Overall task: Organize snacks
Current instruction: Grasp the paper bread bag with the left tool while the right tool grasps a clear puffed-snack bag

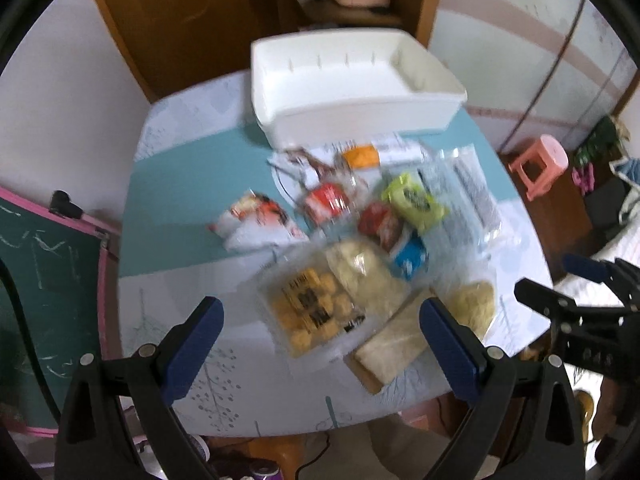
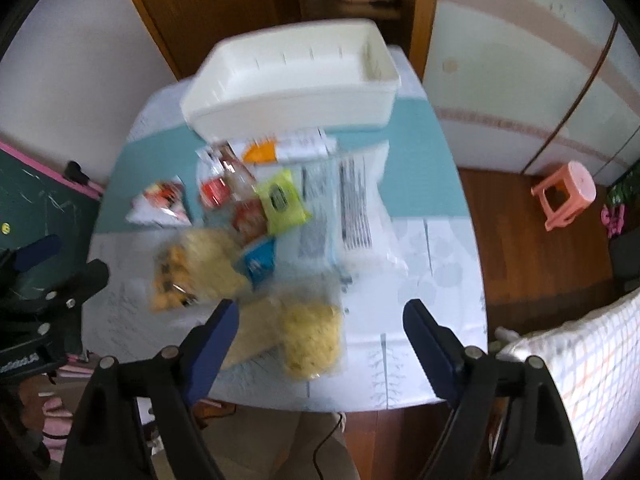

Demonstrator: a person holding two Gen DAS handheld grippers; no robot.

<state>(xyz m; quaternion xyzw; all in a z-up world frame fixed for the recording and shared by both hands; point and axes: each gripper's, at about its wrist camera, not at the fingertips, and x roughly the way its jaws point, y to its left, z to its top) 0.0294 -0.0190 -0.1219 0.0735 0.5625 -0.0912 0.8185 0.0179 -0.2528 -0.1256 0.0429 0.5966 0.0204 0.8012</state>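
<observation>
Several snack packets lie in a heap on the table: a clear bag of golden puffs [image 1: 316, 312], a pale yellow bag [image 2: 312, 340], a green pouch [image 1: 414, 200] [image 2: 282, 200], a red packet [image 1: 326, 202], a blue one [image 1: 410, 258] and a white-and-red bag [image 1: 260, 224] [image 2: 160, 204]. Behind them stands an empty white bin [image 1: 360, 108] [image 2: 296, 108]. My left gripper [image 1: 320, 332] hangs open above the puffs bag, holding nothing. Over the yellow bag my right gripper [image 2: 320, 330] is open too, nothing pressed between its blue pads.
The table [image 1: 180, 200] carries a teal and white patterned cloth. A green chalkboard [image 1: 40, 280] leans at its left. A pink stool [image 2: 566, 194] stands on the wooden floor at the right, and a checked cushion [image 2: 592, 360] lies near the table's right corner.
</observation>
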